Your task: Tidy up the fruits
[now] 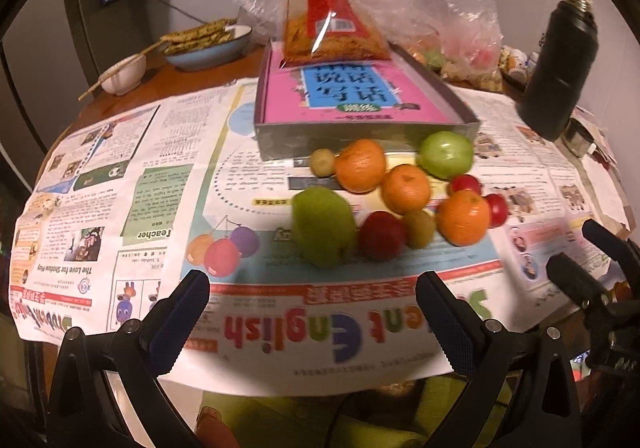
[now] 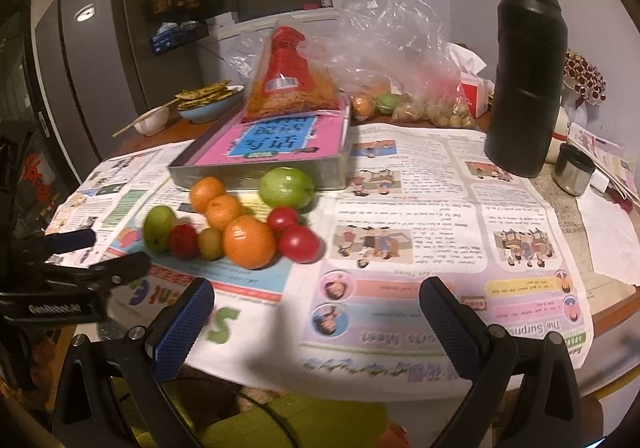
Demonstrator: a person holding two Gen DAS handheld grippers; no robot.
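Fruits (image 1: 400,200) heaped on newspaper (image 1: 160,176) just before tray (image 1: 360,128), untouched; left gripper (image 1: 312,312) and right gripper (image 2: 316,312) both wide, empty, short of pile; sorting apparently not begun; next: reaching in, closing on one fruit.

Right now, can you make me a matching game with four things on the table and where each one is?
Things:
1. Snack bag
2. Black flask
3. Chopsticks
4. Big orange

Places:
A. lying across the small white bowl
B. in the fruit pile on the newspaper
C. leaning at the back of the gray box
D. standing at the right side of the table

Pairs: 1-C, 2-D, 3-A, 4-B
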